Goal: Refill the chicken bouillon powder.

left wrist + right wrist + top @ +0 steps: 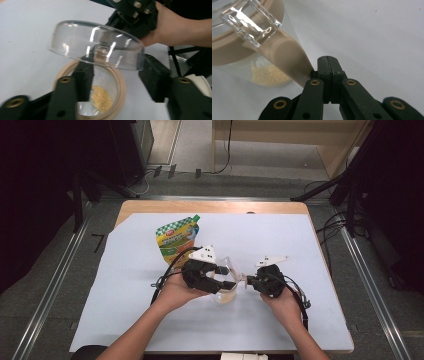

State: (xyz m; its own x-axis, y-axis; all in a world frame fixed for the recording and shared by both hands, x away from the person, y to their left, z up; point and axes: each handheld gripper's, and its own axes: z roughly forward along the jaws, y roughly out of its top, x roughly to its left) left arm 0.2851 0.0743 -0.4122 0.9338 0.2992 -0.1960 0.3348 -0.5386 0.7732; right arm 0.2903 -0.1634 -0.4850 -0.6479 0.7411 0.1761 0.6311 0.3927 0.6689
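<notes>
A clear jar (226, 296) with a beige rim (121, 87) stands on the sheet, a little yellowish grain (101, 98) at its bottom. My left gripper (227, 276) is shut on the jar's clear domed lid (95, 42), which hangs tilted just above the jar's open mouth. In the left gripper view the lid sits between the two black jaws of my left gripper (117, 67). My right gripper (248, 281) comes in from the jar's right. Its jaws are pressed together (327, 60) on the end of a beige tab (289, 62) that runs down from the jar's rim.
A green and yellow spouted pouch (179, 236) lies flat behind the left hand. A pale sheet (300, 245) covers most of the wooden table (150, 206). Black stands, cables and a metal floor rail surround the table.
</notes>
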